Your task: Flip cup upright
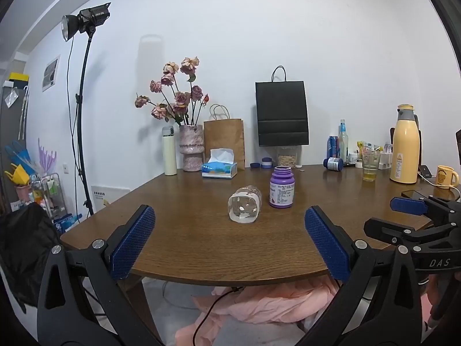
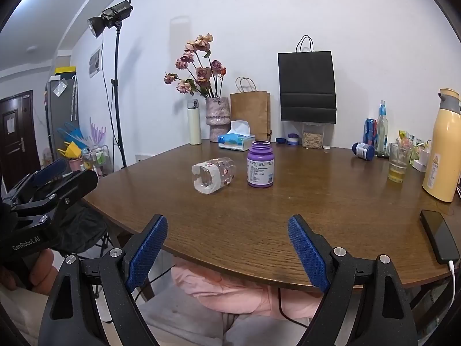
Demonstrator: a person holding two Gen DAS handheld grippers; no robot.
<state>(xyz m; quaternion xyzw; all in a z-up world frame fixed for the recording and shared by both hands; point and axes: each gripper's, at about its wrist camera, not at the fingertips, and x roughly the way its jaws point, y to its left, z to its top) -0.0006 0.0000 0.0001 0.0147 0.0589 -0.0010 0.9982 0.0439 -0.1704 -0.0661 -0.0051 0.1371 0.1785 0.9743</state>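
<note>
A clear plastic cup [image 1: 245, 206] lies on its side on the brown wooden table [image 1: 201, 245], its open mouth turned toward me; it also shows in the right wrist view [image 2: 213, 175]. A purple bottle [image 1: 281, 186] stands upright just right of it, also seen in the right wrist view [image 2: 260, 163]. My left gripper [image 1: 230, 239] is open and empty at the table's near edge, well short of the cup. My right gripper [image 2: 227, 248] is open and empty, also at the near edge. Each gripper shows at the side of the other's view.
Along the back stand a flower vase [image 1: 191, 151], tissue box [image 1: 219, 167], paper bags [image 1: 281, 114], bottles, a glass [image 1: 370, 165], a yellow thermos [image 1: 404, 144] and a mug [image 1: 445, 176]. A phone [image 2: 439, 235] lies at right. A light stand [image 1: 83, 115] is left of the table.
</note>
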